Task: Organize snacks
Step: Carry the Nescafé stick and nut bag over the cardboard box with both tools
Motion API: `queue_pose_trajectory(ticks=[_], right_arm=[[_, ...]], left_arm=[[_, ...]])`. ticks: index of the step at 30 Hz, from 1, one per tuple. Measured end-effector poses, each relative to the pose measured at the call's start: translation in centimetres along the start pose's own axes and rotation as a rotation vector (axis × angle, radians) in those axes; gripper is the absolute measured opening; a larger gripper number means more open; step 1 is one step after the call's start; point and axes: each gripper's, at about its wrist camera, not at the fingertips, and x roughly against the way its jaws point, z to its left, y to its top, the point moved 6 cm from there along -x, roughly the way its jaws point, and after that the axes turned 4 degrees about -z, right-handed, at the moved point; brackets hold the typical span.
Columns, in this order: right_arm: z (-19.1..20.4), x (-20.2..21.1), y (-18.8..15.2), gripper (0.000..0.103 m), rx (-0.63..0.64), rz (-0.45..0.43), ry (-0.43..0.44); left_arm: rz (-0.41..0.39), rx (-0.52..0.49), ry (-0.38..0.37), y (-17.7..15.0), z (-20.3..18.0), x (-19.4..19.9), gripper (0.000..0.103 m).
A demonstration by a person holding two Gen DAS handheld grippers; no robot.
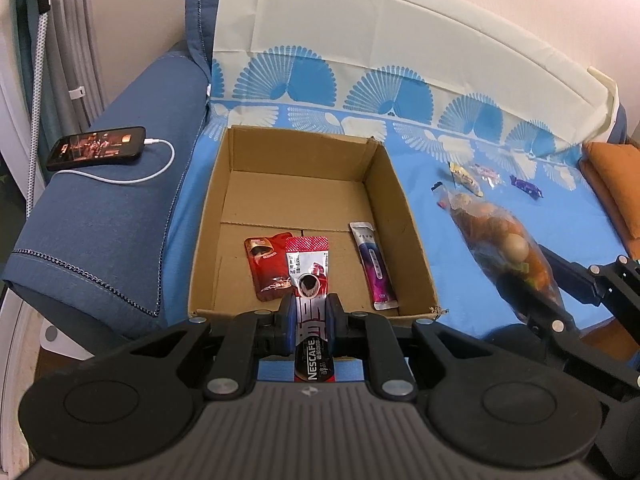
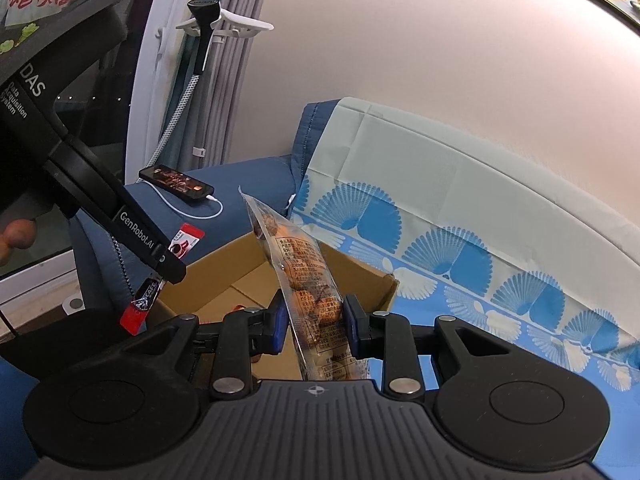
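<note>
left gripper (image 1: 311, 312): clamped on a coffee stick (image 1: 310, 280), held above the near edge of the box (image 1: 404, 216)
right gripper (image 2: 314, 320): clamped on a clear snack bag (image 2: 308, 276), raised just right of the box
in box: red sachet (image 1: 267, 268), purple stick (image 1: 374, 266), flat on the floor
on sheet (image 1: 440, 168): three candies (image 1: 466, 176) beyond the bag
armrest: phone (image 1: 96, 148), cable plugged in

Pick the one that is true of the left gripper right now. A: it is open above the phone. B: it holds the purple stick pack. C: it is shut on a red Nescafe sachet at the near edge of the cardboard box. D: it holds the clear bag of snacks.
C: the left gripper pinches the Nescafe sachet over the near wall of the cardboard box, while the purple stick pack lies loose inside it.
</note>
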Motion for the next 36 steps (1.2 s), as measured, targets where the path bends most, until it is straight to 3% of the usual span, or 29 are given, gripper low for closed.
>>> queue_pose_trajectory(ticks=[36], right_arm=[[-0.3, -2.3, 0.1, 0.031, -0.002, 0.044, 0.017]], left_arm=[[0.012, 0.021, 0.013, 1.7, 0.6, -2.1, 0.016]])
